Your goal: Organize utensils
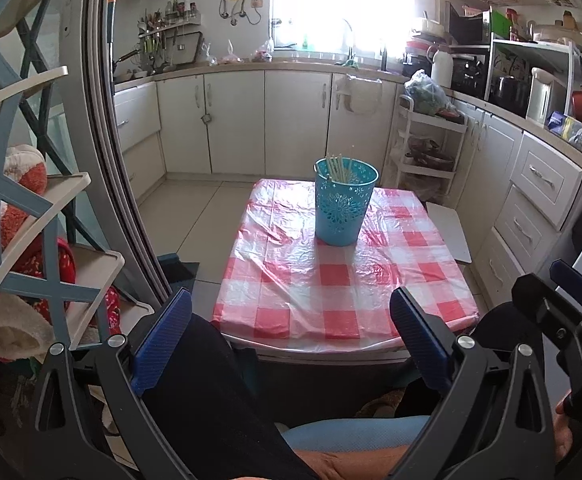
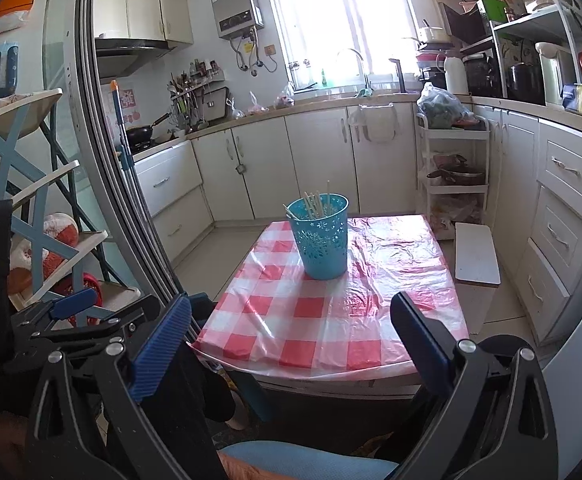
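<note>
A turquoise perforated holder (image 1: 343, 201) (image 2: 321, 237) stands upright on a small table with a red-and-white checked cloth (image 1: 303, 280) (image 2: 303, 308). Several pale chopsticks (image 1: 339, 167) (image 2: 315, 203) stick out of its top. My left gripper (image 1: 291, 340) is held back from the table's near edge, low over a person's lap, open with nothing between its blue pads. My right gripper (image 2: 291, 344) is likewise back from the near edge, open and empty. The right gripper (image 1: 571, 312) shows at the right border of the left wrist view, and the left gripper (image 2: 71, 312) at the left of the right wrist view.
White kitchen cabinets (image 1: 291, 120) run along the back and right walls. A white trolley (image 1: 427, 148) and a low white stool (image 1: 449, 232) stand right of the table. A blue-framed shelf with soft toys (image 1: 23, 240) and a door frame (image 1: 115, 160) are at the left.
</note>
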Action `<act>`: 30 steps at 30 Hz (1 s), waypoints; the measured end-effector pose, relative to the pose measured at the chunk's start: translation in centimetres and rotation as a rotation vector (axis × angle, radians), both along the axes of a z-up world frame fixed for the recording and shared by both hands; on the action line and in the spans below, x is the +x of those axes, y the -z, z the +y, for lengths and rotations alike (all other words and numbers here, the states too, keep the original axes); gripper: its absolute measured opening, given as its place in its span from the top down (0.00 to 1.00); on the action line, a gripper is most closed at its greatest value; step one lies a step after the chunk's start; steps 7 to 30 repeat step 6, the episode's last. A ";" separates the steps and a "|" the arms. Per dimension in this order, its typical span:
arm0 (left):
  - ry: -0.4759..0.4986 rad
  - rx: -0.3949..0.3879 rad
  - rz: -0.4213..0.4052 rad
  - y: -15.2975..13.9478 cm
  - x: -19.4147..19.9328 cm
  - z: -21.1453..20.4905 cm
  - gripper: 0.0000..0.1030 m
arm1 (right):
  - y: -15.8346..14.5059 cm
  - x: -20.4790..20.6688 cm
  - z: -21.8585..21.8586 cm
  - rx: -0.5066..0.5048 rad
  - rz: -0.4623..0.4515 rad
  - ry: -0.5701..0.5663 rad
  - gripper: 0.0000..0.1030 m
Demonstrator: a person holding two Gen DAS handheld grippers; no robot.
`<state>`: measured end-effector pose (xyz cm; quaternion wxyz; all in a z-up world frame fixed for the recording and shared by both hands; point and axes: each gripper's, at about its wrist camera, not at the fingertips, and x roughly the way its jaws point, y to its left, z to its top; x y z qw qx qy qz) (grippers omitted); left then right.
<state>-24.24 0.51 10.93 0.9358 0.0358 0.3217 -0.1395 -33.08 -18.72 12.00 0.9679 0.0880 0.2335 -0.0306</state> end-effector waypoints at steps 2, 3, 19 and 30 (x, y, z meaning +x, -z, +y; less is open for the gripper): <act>-0.001 0.021 0.025 0.8 0.9 -0.3 0.07 | 0.6 0.7 -0.6 -0.001 0.021 0.014 0.07; 0.000 0.030 0.042 1.2 1.5 -0.5 0.07 | 0.9 1.1 -0.9 0.000 0.030 0.019 0.07; 0.001 0.042 0.097 2.6 3.3 -0.8 0.07 | 2.0 2.7 -2.0 -0.001 0.061 0.041 0.07; 0.001 0.042 0.097 2.6 3.3 -0.8 0.07 | 2.0 2.7 -2.0 -0.001 0.061 0.041 0.07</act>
